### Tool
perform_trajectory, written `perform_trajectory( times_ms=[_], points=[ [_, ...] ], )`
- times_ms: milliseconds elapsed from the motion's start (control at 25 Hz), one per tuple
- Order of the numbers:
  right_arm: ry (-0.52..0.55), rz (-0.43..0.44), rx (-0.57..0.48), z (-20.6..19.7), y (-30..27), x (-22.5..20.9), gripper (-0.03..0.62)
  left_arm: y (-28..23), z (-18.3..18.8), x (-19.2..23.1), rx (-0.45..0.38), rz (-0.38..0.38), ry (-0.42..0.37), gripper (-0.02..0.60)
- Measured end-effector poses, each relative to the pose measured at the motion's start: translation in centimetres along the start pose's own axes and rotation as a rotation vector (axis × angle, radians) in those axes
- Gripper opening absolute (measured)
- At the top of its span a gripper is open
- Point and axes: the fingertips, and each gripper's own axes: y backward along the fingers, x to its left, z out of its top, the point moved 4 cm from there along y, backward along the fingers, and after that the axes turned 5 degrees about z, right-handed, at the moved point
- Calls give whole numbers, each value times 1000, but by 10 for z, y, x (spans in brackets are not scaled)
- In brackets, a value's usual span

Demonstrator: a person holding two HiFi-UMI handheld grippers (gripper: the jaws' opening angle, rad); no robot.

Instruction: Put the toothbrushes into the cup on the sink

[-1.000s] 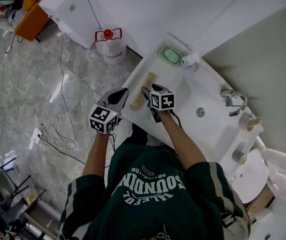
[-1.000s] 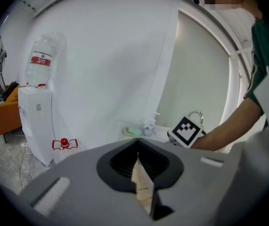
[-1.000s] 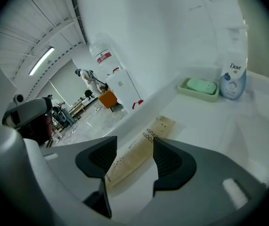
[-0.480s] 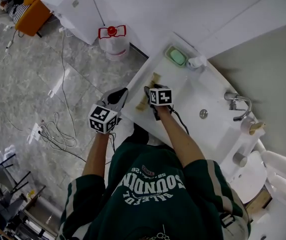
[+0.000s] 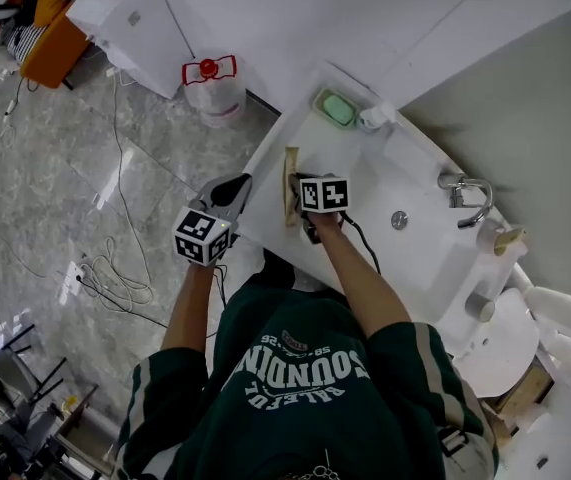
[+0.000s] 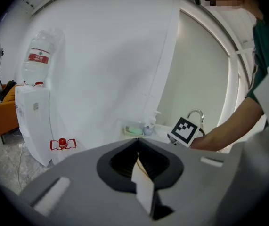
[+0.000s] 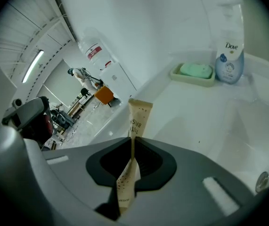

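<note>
The right hand-held gripper (image 7: pixel 132 142) was closing its jaws on a flat beige paper toothbrush packet (image 7: pixel 137 119), with the pads pressed against both of its faces. The packet stood on edge in the grip. Its crimped far end stuck out past the jaw tips, and its near end trailed back under the gripper body. From the head view, the packet ran near to far just left of that gripper's marker cube, over the left part of the white sink surface (image 5: pixel 270 168). Whether it touched the surface could not be told.

The white cup (image 5: pixel 488 240) sat far to the right, beside the chrome faucet (image 5: pixel 468 196) and well apart from the packet. Something beige showed at the cup, too small to make out.

The left hand-held gripper (image 6: pixel 137 142) hung off the near left edge of the sink, above the floor. Its jaws were together with a pale flat strip (image 6: pixel 142 187) between them, and what the strip was could not be told.

At the far end of the surface lay a green soap bar in a pale green dish (image 7: pixel 194 71). Just to its right stood a white bottle with a blue label (image 7: pixel 230 55). A clear water jug with a red cap (image 5: pixel 210 86) stood on the floor beyond the far left end of the sink.
</note>
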Motion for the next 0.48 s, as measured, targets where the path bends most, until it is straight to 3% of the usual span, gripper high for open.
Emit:
perform_trajectory(
  times_ms=[480],
  points=[
    [78, -45, -229, 0, 85, -15, 29, -32, 18, -64, -6, -118, -82, 51]
  ],
)
